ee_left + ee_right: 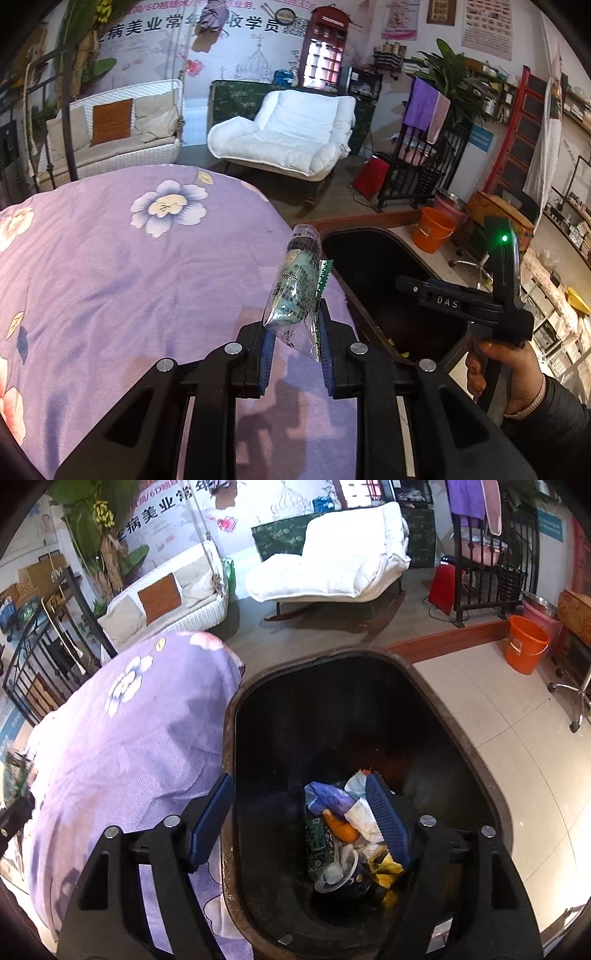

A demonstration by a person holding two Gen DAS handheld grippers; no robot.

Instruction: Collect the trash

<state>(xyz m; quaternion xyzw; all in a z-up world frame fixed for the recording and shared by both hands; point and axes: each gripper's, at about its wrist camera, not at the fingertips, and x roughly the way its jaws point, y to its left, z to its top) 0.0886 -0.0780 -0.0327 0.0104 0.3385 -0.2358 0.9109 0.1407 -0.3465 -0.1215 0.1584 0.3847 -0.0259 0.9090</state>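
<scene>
My left gripper (295, 328) is shut on a crumpled clear plastic wrapper (295, 284) with teal print, which sticks up between the blue pads. It hangs over the purple flowered cloth (129, 277), close to the dark bin (369, 280) on its right. My right gripper (297, 782) stands open above the brown-rimmed bin (229, 738), with nothing between its pads. Down in the bin lie a bluish wrapper (328, 797), an orange scrap (343, 829), a green packet (319, 842), a dark paper cup (347, 878) and a yellow wrapper (388, 867).
A hand (517, 369) holds the right tool beside the bin. Behind stand a white lounge chair (288, 133), a wicker swing seat (122, 129), an orange bucket (524, 646), a red appliance (371, 177) and a black metal rack (424, 166). Pale tiled floor (498, 720) lies right of the bin.
</scene>
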